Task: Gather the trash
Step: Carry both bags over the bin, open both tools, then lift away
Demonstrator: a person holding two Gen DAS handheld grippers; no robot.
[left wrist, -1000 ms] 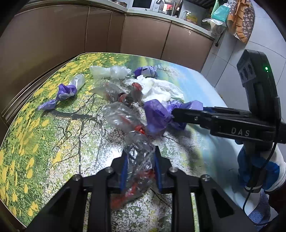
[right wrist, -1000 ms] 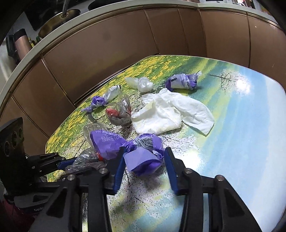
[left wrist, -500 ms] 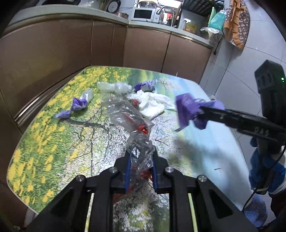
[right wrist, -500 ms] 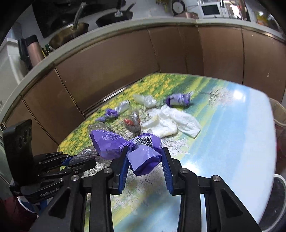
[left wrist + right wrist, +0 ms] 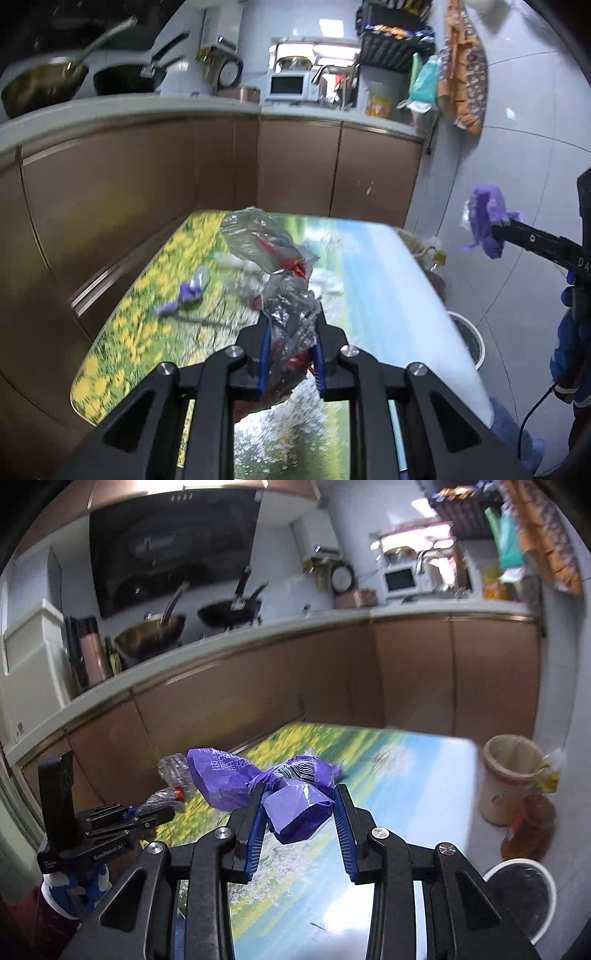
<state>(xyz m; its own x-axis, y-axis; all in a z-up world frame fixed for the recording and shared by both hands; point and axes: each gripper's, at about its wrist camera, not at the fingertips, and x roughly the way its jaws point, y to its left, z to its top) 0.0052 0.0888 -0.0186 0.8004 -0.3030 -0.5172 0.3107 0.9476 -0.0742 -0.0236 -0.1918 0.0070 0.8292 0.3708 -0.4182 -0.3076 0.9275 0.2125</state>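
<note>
Pinching a crumpled clear plastic bag with red bits [image 5: 284, 291] between our left fingers [image 5: 264, 345], we hold it lifted above the worktop [image 5: 388, 280]; our right gripper [image 5: 298, 823] is clamped on a purple printed wrapper [image 5: 266, 786], also clear of the surface. Beyond the worktop's edge, at about 4 o'clock in the right wrist view, sits a white-rimmed bin [image 5: 517, 897], with a beige basket [image 5: 511, 775] nearer 3 o'clock. We judge two pieces collected but not yet dropped. At least one small purple wrapper [image 5: 183, 293] remains at 9 o'clock of our left fingers. Motion blur smears the far trash, and the clear bag hides whatever lies behind it, so the count left is uncertain.
</note>
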